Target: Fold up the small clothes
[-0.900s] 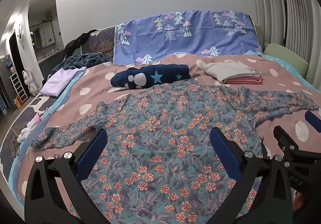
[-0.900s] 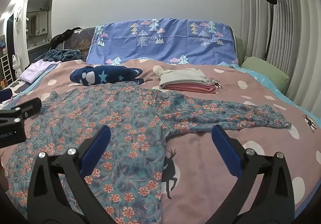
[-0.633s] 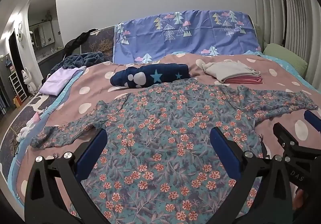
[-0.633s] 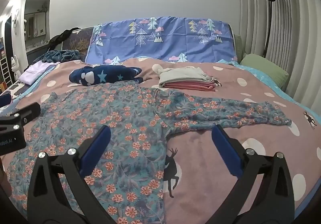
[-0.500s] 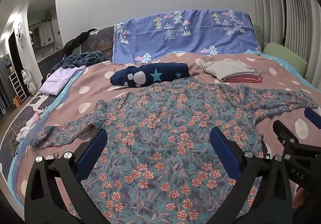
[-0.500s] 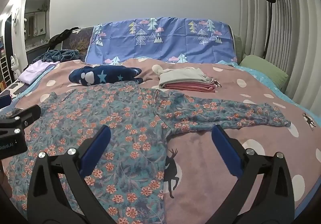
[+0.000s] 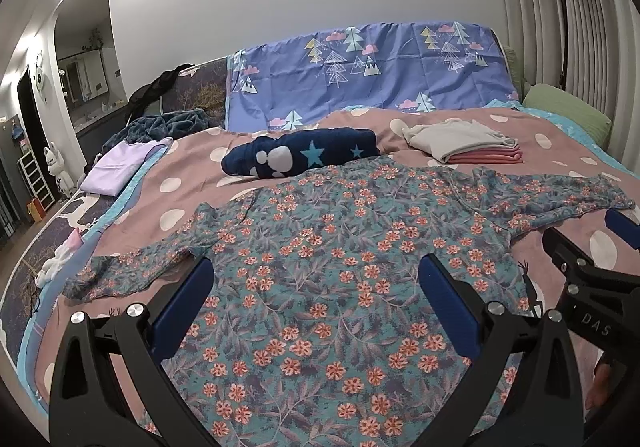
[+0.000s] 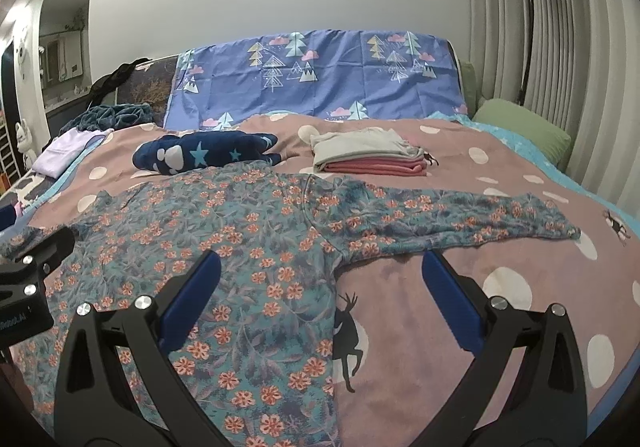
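A teal long-sleeved top with orange flowers point(image 7: 328, 267) lies spread flat on the pink dotted bedspread point(image 7: 188, 167), both sleeves stretched out to the sides. It also shows in the right wrist view point(image 8: 240, 247), with its right sleeve point(image 8: 460, 219) reaching right. My left gripper point(image 7: 316, 287) is open and empty, hovering over the top's lower body. My right gripper point(image 8: 320, 287) is open and empty above the top's right hem edge. The right gripper also shows at the right edge of the left wrist view point(image 7: 580, 279).
A folded stack of grey and pink clothes point(image 8: 368, 155) lies behind the top. A rolled navy star blanket point(image 8: 200, 155) lies at the back left. A lilac folded item point(image 7: 120, 167), a green pillow point(image 8: 524, 135) and a floor lamp point(image 8: 528, 7) stand at the edges.
Both grippers have drifted slightly over the top, staying open. The top has not moved.
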